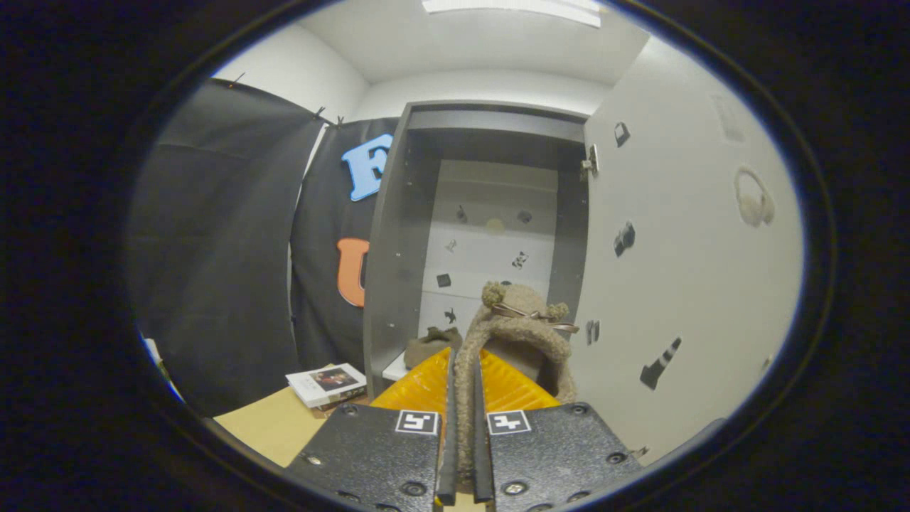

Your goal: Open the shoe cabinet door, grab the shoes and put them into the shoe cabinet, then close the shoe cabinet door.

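Booth interior, white ceiling and walls, black cloth hung to the left; a pale wooden table below, bearing a small stack of books near the cabinet's foot. Item: grey shoe cabinet, standing straight ahead, door swung fully open to the right, white on its inner face with small dark stickers; pale back panel inside, likewise stickered. Item: fuzzy tan slipper, plush with pompom ears and a ribbon bow, held up in front of the cabinet opening, its fleecy collar running down between the jaws. Item: second slipper of the same make, lying low inside the cabinet on its bottom shelf, left of the held one. Item: gripper, jaws drawn nearly together, both fingers pressing the thin plush edge of the held slipper, which rises just ahead of and beyond the fingertips. Handling, as judged: light, soft, floppy, not fragile; the pile compresses and may creep under a loose pinch, so a hold on the collar edge suits best, the body hanging free. Status, as judged: door opened, one slipper stowed, the other in carriage toward the shelf; door closing outstanding
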